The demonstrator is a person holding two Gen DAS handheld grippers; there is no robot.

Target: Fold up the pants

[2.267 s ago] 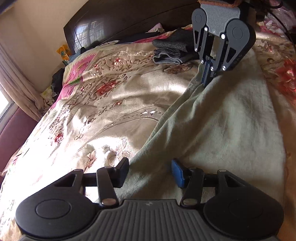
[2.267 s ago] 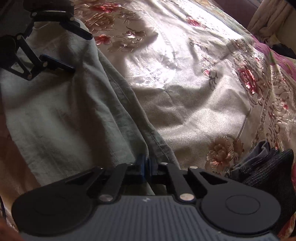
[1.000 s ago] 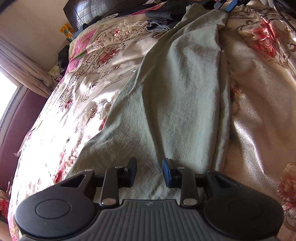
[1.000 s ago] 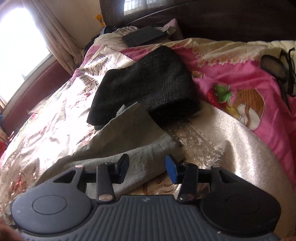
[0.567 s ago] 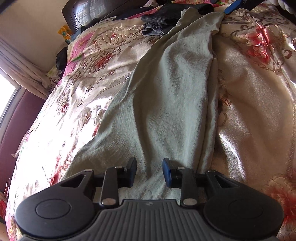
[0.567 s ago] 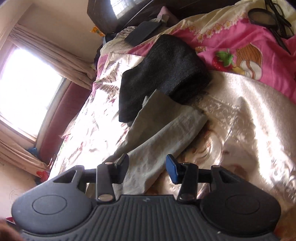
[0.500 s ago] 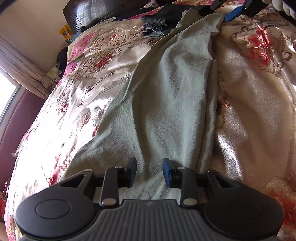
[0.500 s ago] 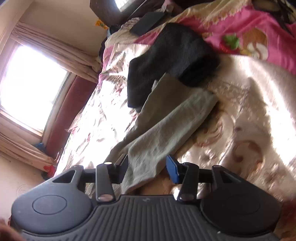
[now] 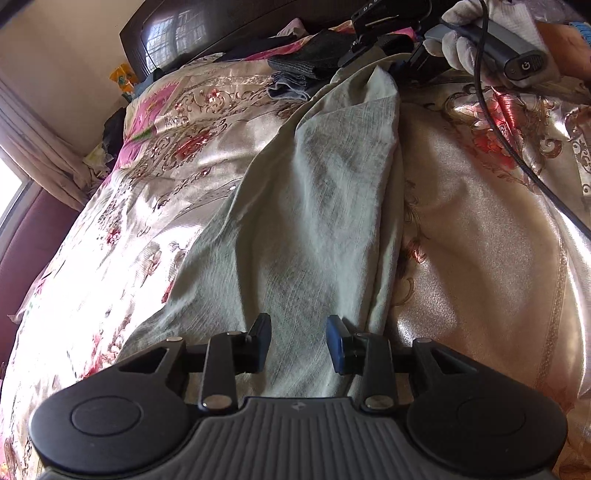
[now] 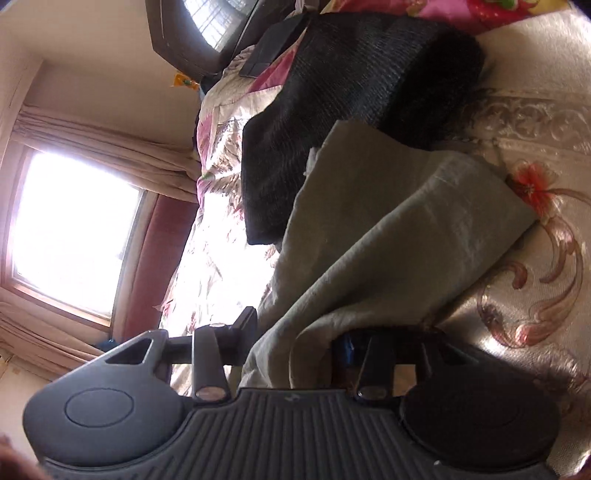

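Across bedspread point(image 9: 480, 258), pants point(image 9: 314, 221) run lengthwise toward headboard point(image 9: 207, 33); both grippers part-open.

The pants point(image 9: 314, 206) were pale grey-green, wrinkled cloth, lying lengthwise on the bed, legs stacked, running from the near edge to the far hem point(image 10: 424, 206) against dark clothes.

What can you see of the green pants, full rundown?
The pants are pale grey-green, a thin woven cloth with fine creases. They lie stretched lengthwise on the floral bedspread, apparently doubled leg on leg, one long edge rolled under. The far end overlaps a folded dark knit garment. The left gripper stands open over the near end, cloth beneath its fingers, not pinched. At the far end, cloth bunches between the open fingers of the right gripper, not clamped.
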